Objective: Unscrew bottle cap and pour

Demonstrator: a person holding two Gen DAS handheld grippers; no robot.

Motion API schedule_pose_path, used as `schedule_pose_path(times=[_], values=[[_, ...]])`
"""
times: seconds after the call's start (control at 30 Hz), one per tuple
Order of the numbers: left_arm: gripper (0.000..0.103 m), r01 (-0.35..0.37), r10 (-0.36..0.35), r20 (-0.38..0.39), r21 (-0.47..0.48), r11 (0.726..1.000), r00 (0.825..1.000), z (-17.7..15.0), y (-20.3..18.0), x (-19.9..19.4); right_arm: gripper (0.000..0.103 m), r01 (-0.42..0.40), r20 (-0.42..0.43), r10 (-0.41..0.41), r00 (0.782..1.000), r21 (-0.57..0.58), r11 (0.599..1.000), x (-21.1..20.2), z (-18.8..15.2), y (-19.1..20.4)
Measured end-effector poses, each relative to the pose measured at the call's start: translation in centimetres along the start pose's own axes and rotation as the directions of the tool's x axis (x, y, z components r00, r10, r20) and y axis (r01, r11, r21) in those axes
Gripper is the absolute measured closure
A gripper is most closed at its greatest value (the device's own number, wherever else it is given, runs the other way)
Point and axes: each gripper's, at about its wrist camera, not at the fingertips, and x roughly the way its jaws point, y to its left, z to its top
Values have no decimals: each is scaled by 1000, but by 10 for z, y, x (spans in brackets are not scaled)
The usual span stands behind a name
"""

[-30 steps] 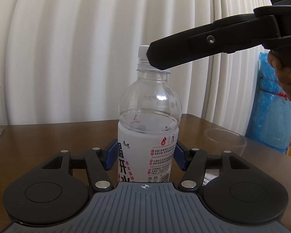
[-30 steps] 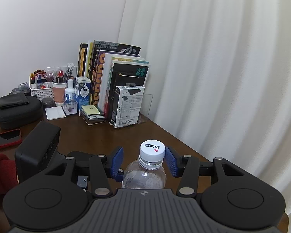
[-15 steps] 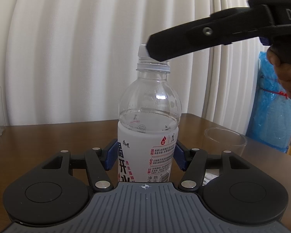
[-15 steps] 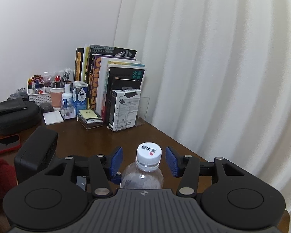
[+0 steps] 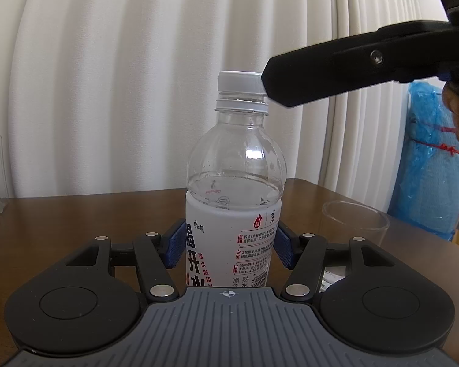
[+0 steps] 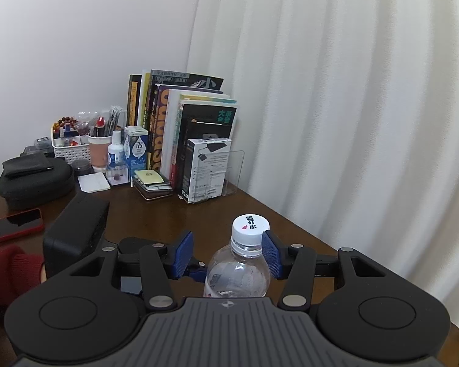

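Observation:
A clear water bottle [image 5: 234, 183] with a white label stands upright on the brown table, part full. My left gripper [image 5: 228, 243] is shut on the bottle's labelled body. The white cap [image 5: 240, 82] sits on the neck. My right gripper [image 6: 228, 252] is open at cap height; the cap [image 6: 250, 227] is near its right pad [image 6: 270, 252], well clear of the left pad. In the left wrist view the right gripper's finger [image 5: 336, 76] reaches in from the right, its tip beside the cap. An empty clear cup [image 5: 353, 221] stands right of the bottle.
Books [image 6: 180, 122], a white box [image 6: 206, 168] in a clear stand, a basket of small items [image 6: 70, 143], a black case [image 6: 33, 180] and a red phone [image 6: 13, 224] line the table's far side. White curtain behind. A blue bag [image 5: 431, 165] stands at the right.
The right gripper has drawn back and to the right, so the cap is uncovered in the left wrist view and sits off-centre between the open pads. The left gripper and bottle have not moved.

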Motion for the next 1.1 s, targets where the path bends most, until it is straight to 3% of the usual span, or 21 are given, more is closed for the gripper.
schedule_pose_path(times=[0.67,0.93,1.1], values=[[43,1,-1,-3,3,1000,1000,-2,2,-2,46,8,5,-8,1000,14,1000,5,-1,1],[43,2,-2,-5,2,1000,1000,-1,-1,-2,46,48,28,-49,998,13,999,15,4,-3],[42,4,-4,-6,-3,1000,1000,-1,0,-2,51,67,42,-67,997,-5,998,20,4,0]])
